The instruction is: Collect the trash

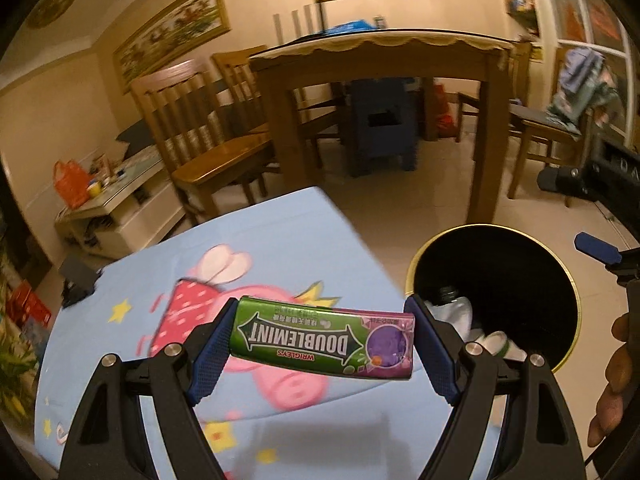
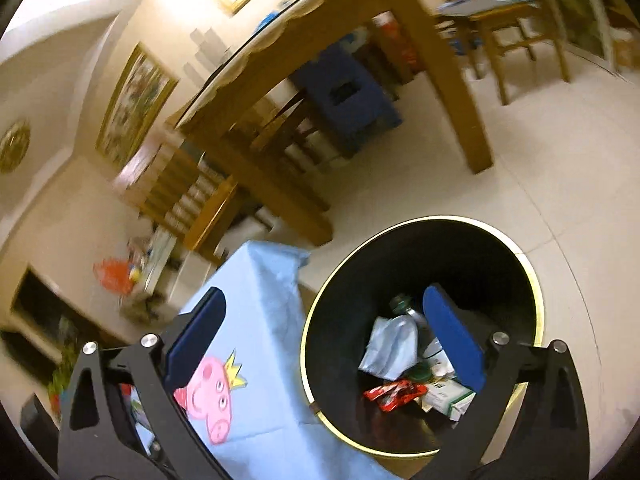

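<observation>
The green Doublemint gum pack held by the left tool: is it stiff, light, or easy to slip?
The gum pack probably is stiff: clamped end to end by the left tool, it stays straight. It looks light, being small and thin. Its glossy wrapper may be slippery, though the textured pads should help.

black round gold-rimmed bin (image 2: 420, 240): mouth open from above | blue cartoon-print tabletop (image 2: 264, 304) edge beside rim | trash low inside

The left wrist view looks forward and slightly down over the blue cartoon tablecloth (image 1: 280, 240) toward the dining table (image 1: 380, 52) in the upper centre, with the black bin (image 1: 496, 280) at lower right. The right wrist view is rolled and tilted more steeply down, close above the bin (image 2: 420, 280) at lower centre. Both share bin, tablecloth (image 2: 260, 300) and dining table (image 2: 320, 40).
</observation>
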A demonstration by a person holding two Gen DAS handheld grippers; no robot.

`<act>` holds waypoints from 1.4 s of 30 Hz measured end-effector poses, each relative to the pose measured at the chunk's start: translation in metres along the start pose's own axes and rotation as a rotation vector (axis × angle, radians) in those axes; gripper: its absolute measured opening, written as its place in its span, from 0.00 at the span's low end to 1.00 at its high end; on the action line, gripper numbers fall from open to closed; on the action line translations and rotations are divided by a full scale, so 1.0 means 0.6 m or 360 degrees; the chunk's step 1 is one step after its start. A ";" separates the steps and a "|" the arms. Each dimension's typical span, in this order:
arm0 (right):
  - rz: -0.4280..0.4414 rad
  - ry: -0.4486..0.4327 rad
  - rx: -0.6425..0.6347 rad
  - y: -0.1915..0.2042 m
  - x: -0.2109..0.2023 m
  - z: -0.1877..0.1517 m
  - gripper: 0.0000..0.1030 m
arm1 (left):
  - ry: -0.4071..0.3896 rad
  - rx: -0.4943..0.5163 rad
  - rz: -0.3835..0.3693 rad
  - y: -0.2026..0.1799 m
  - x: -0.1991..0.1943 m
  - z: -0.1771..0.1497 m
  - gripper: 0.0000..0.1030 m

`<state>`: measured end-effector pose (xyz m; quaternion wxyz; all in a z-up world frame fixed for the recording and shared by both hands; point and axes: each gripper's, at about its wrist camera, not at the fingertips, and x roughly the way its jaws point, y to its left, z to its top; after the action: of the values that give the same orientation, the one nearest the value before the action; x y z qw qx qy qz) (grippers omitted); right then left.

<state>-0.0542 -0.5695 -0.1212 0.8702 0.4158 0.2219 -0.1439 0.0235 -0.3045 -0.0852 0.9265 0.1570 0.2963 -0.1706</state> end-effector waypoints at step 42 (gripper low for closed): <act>-0.0205 -0.0067 -0.0200 0.046 0.007 -0.025 0.95 | -0.0174 0.0042 -0.0043 0.019 -0.029 0.014 0.91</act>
<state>-0.0423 -0.5411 -0.1134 0.8879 0.3423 0.2383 -0.1940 0.0192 -0.2941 -0.0661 0.9369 0.1556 0.2450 -0.1952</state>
